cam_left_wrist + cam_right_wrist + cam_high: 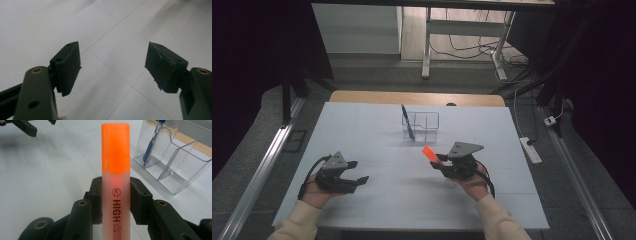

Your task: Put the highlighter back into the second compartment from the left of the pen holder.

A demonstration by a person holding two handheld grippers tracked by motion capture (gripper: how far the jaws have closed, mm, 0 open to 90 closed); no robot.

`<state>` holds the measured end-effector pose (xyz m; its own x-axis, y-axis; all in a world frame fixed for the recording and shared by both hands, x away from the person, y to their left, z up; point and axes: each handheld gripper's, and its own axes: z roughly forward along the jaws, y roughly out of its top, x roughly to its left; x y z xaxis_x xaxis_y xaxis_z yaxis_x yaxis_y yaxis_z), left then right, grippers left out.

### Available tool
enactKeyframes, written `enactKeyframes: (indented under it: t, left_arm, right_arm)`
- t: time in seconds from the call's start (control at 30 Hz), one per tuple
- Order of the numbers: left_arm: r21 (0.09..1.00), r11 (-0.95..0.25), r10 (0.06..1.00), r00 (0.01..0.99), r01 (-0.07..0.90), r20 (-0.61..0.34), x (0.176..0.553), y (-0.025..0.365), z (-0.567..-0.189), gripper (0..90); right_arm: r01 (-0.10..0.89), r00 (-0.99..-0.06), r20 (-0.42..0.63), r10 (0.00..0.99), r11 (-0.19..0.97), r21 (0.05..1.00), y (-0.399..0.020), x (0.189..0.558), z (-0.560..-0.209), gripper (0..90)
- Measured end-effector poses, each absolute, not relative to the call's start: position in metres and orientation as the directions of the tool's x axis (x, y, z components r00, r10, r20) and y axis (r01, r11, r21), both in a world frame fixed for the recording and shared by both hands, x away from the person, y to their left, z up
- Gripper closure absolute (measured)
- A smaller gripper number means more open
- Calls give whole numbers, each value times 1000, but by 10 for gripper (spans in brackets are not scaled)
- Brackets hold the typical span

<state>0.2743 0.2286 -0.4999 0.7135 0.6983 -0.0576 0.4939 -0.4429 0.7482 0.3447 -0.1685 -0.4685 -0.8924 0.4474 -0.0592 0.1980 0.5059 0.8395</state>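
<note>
My right gripper (438,160) is shut on an orange highlighter (430,152), whose orange cap sticks out past the jaws toward the far left. In the right gripper view the highlighter (115,167) stands upright between the two pads of the right gripper (116,200). A clear plastic organizer (420,125) stands further back at mid-table with a blue pen (407,121) leaning in its left compartment; the organizer (175,157) and pen (151,145) sit to the right of the highlighter. My left gripper (360,171) rests low at the left, open and empty, its pads (70,65) wide apart.
The white table top (362,130) lies bare around both hands. A wooden strip (417,97) runs along its far edge. Cables and a power strip (530,149) lie on the floor to the right.
</note>
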Motion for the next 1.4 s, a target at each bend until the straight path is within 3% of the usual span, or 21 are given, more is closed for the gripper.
enactKeyframes:
  t: [0.47, 1.4]
  left_arm:
    - [741, -452, 696, 716, 497, -56, 276, 227, -502, 280]
    - [737, -459, 689, 722, 496, -57, 277, 225, -504, 278]
  right_arm:
    - [206, -878, -37, 477, 446, 871, -170, 356, -460, 657]
    - [200, -864, 19, 503, 309, 930, -132, 416, -425, 656]
